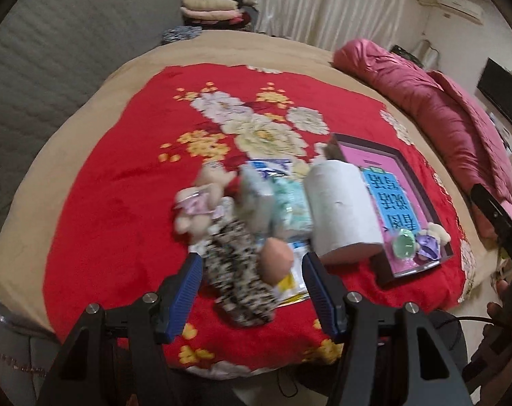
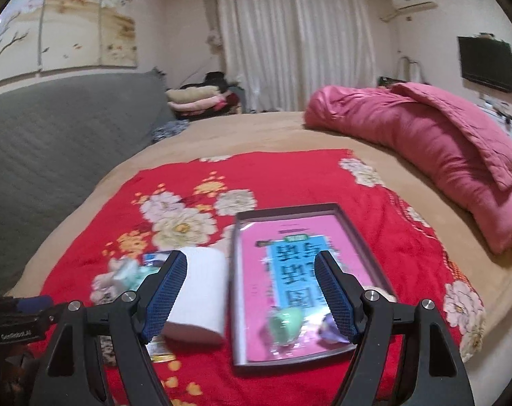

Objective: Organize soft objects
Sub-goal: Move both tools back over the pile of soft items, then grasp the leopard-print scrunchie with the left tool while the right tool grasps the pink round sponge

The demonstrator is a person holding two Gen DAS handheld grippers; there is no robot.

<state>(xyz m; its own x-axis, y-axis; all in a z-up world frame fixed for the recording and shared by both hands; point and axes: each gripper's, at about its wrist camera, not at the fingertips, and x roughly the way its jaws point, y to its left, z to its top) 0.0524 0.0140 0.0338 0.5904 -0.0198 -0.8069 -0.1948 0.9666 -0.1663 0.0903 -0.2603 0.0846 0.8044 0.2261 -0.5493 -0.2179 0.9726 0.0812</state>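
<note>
A heap of soft things lies on the red floral blanket [image 1: 120,186]: a black-and-white patterned cloth toy [image 1: 235,270], a peach egg-shaped sponge [image 1: 276,260], a pale plush bear [image 1: 198,203], pale green tissue packs [image 1: 286,203] and a white paper roll [image 1: 340,209]. My left gripper [image 1: 252,258] hangs open above the patterned toy and the sponge, holding nothing. The right gripper [image 2: 251,257] is also open and empty, hovering over the paper roll [image 2: 201,291] and a dark-rimmed tray [image 2: 290,208]. On the tray's pink liner rest a green soft piece [image 2: 284,324] and a purple one [image 2: 328,330].
A rolled pink quilt [image 2: 425,135] lies along the bed's right side. A grey padded headboard [image 2: 52,135] stands on the left, with folded clothes [image 2: 195,99] behind it. White curtains and a wall television [image 2: 486,64] are at the back. The bed's front edge is just below both grippers.
</note>
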